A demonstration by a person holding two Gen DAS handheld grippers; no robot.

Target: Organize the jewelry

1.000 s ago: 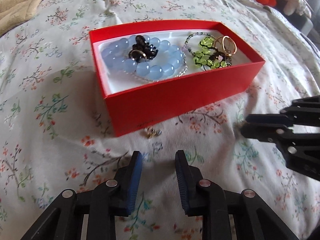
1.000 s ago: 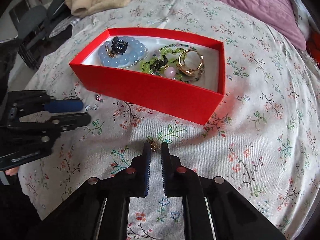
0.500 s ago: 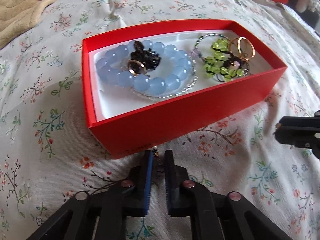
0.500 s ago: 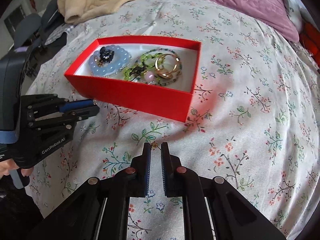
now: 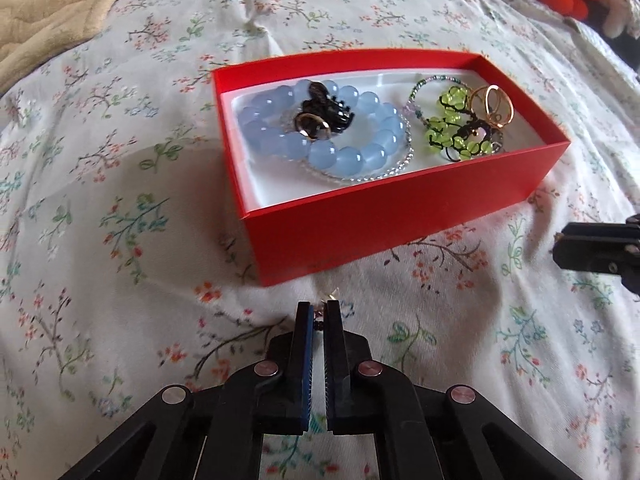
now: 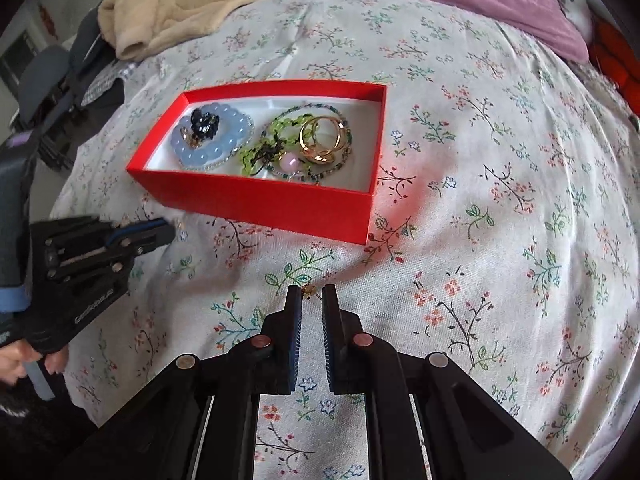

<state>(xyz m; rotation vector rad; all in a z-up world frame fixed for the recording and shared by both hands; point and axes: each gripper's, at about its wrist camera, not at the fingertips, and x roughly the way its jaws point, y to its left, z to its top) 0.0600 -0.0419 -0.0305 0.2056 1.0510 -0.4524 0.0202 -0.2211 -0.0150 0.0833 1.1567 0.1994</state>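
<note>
Left gripper (image 5: 318, 312) fingers nearly closed, pinching a small metal earring (image 5: 326, 300) at the tips, just short of the red cardboard box (image 5: 384, 220) on the floral bedsheet (image 5: 120, 280). Right gripper (image 6: 311, 295) fingers narrow, clamped on a tiny gold earring (image 6: 309, 290), near the box's front wall. Inside the white-lined box: round pale-blue bead bracelet (image 5: 320, 132), black claw clip (image 5: 324, 110), green bead strand (image 5: 448, 128), smooth gold rings (image 6: 324, 140).
</note>
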